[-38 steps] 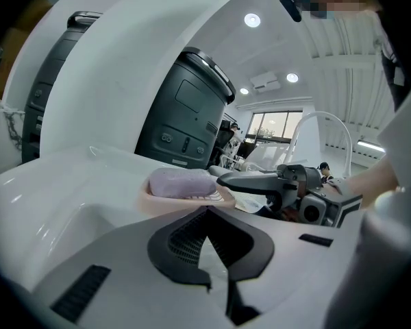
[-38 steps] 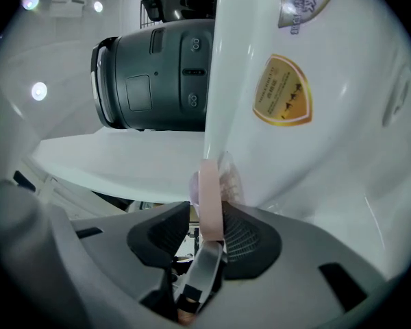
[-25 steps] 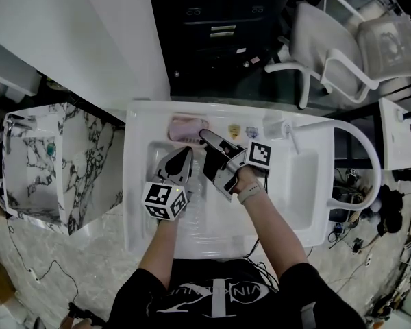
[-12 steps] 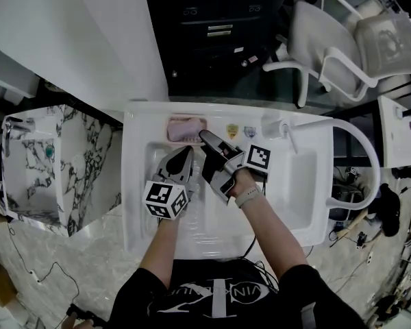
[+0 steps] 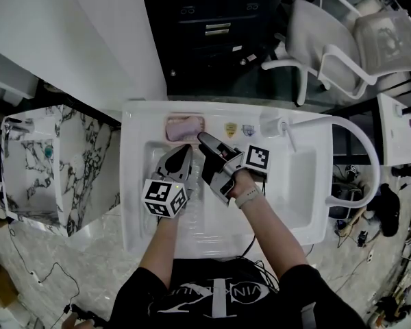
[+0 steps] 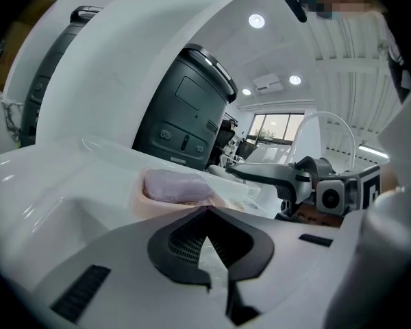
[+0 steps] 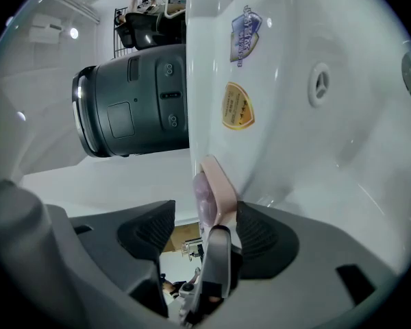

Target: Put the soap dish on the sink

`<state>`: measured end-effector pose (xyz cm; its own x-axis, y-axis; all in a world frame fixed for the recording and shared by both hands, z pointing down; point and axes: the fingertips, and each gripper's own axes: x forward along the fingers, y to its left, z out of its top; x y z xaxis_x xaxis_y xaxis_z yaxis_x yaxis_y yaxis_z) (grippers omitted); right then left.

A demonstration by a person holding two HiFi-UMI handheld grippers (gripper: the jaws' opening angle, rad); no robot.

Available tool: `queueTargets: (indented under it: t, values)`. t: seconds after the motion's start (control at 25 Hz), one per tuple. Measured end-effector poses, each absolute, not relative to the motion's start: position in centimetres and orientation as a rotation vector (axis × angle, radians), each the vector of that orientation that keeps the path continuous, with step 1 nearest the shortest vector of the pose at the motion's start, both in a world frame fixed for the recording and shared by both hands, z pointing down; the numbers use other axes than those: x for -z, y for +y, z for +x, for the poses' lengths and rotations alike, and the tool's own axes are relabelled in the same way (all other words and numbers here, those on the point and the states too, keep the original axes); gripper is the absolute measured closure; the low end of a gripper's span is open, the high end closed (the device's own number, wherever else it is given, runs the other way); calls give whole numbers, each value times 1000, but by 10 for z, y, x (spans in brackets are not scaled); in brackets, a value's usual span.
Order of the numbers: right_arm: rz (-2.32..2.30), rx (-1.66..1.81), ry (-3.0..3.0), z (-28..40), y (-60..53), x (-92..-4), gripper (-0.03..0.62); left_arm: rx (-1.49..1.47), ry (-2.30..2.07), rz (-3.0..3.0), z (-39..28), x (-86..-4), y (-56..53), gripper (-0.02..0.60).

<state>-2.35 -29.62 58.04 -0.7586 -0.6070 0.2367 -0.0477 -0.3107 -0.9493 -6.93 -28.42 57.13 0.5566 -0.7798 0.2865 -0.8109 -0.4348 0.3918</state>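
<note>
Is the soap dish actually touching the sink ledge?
Touching. The left gripper view shows the soap dish sitting flat on the sink ledge, with no gap under its visible edge.

We see a white moulded sink (image 5: 133, 184). On its back ledge rests a pink rectangular soap dish (image 5: 168, 129) holding a pale purple soap bar (image 5: 185, 126), beside two small stickers (image 5: 230, 129) and a white tap (image 5: 274, 125).

A black metal drawer cabinet (image 5: 216, 29) stands at the top, with two white mesh office chairs (image 5: 322, 40) to its right. A white, black-veined marble-pattern cabinet (image 5: 89, 163) stands at left.
</note>
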Motion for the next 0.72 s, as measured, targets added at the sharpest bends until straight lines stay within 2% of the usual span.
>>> queueTargets:
  t: [0.44, 0.48, 0.56, 0.72]
  values:
    - [-834, 2160, 1654, -25, -283, -584, 339, -83, -1274, 2302, -69, -571, -285, 568]
    - [-842, 2168, 1659, -25, -282, -584, 370, -83, -1274, 2302, -70, -571, -285, 568]
    - [-861, 2177, 1673, -23, -278, -586, 473, -83, -1275, 2301, -70, -571, -284, 568]
    - [-851, 2136, 1720, -17, -277, -590, 522, -83, -1274, 2307, -69, -568, -284, 568]
